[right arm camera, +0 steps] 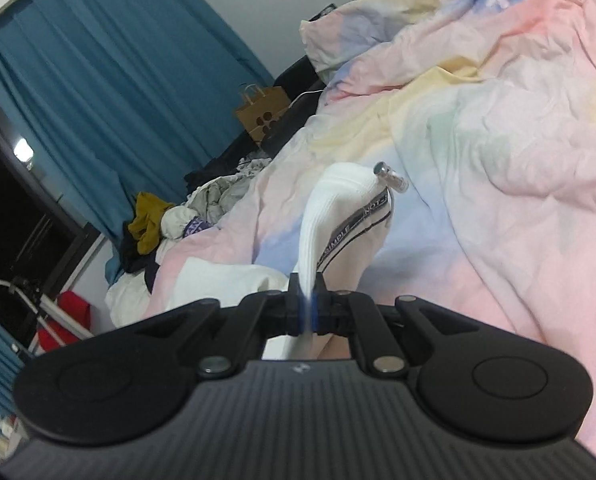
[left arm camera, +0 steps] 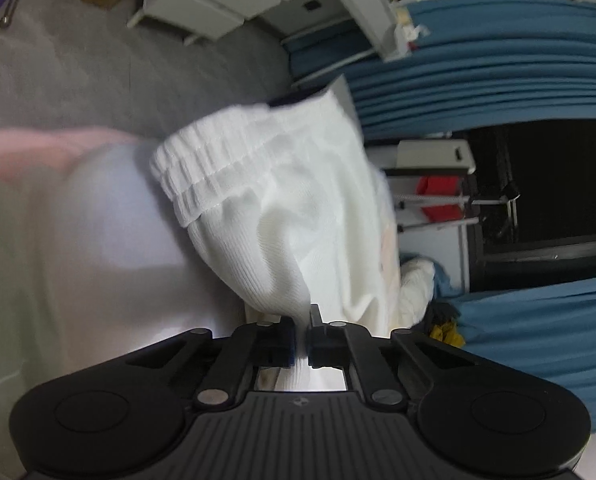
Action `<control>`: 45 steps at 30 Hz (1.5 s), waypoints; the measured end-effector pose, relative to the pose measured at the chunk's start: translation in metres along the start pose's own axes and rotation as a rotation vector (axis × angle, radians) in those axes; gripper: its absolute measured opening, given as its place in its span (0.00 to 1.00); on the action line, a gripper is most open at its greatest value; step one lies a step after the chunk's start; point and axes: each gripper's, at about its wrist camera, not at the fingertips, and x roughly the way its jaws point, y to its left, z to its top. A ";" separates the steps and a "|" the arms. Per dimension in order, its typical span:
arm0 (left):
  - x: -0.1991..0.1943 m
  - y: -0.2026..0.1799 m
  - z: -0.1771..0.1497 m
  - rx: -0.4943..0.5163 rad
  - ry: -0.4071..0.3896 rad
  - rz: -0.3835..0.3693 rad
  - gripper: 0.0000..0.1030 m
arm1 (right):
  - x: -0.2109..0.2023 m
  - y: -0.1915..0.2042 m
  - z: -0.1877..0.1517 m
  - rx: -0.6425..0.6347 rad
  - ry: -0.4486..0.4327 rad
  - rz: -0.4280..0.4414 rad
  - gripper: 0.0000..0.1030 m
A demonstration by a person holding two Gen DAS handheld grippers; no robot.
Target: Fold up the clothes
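The white garment hung above the bed, both the left tool and right tool clenched on its fabric, likely lifting it to spread it for folding.

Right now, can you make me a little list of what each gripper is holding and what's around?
left hand-held gripper: shut on white garment, ribbed band showing
right hand-held gripper: shut on white garment with a lettered dark strip and a metal cord tip
surface: pastel bedding
nearby: clothes pile, blue curtain, paper bag
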 end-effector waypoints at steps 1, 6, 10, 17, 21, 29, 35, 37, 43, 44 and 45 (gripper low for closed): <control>-0.005 -0.005 0.002 0.015 -0.012 -0.011 0.04 | -0.002 0.003 0.005 -0.010 -0.004 0.010 0.07; 0.000 -0.054 0.030 0.070 -0.008 -0.078 0.04 | 0.000 0.042 0.037 -0.051 -0.033 0.089 0.06; 0.042 -0.115 0.060 0.117 0.016 -0.083 0.05 | 0.049 0.114 0.055 -0.167 -0.011 0.108 0.06; 0.183 -0.178 0.098 0.182 0.022 0.020 0.05 | 0.187 0.214 0.033 -0.334 0.067 0.078 0.07; 0.264 -0.172 0.108 0.166 0.040 0.128 0.05 | 0.258 0.229 -0.001 -0.404 0.120 0.040 0.07; 0.330 -0.157 0.118 0.284 0.055 0.164 0.16 | 0.306 0.207 -0.052 -0.550 0.180 0.086 0.14; 0.290 -0.149 0.113 0.332 0.097 0.006 0.60 | 0.253 0.168 -0.027 -0.467 0.185 0.240 0.65; 0.264 -0.144 0.103 0.367 0.087 -0.036 0.69 | 0.226 0.152 -0.018 -0.451 0.156 0.265 0.70; 0.174 -0.088 0.065 0.268 0.078 -0.133 0.79 | 0.183 0.062 0.007 -0.006 0.225 0.275 0.73; 0.166 -0.079 0.059 0.245 0.081 -0.127 0.79 | 0.182 0.050 0.009 0.056 0.263 0.252 0.73; 0.159 -0.070 0.054 0.222 0.085 -0.121 0.79 | 0.181 0.038 0.010 0.117 0.301 0.228 0.73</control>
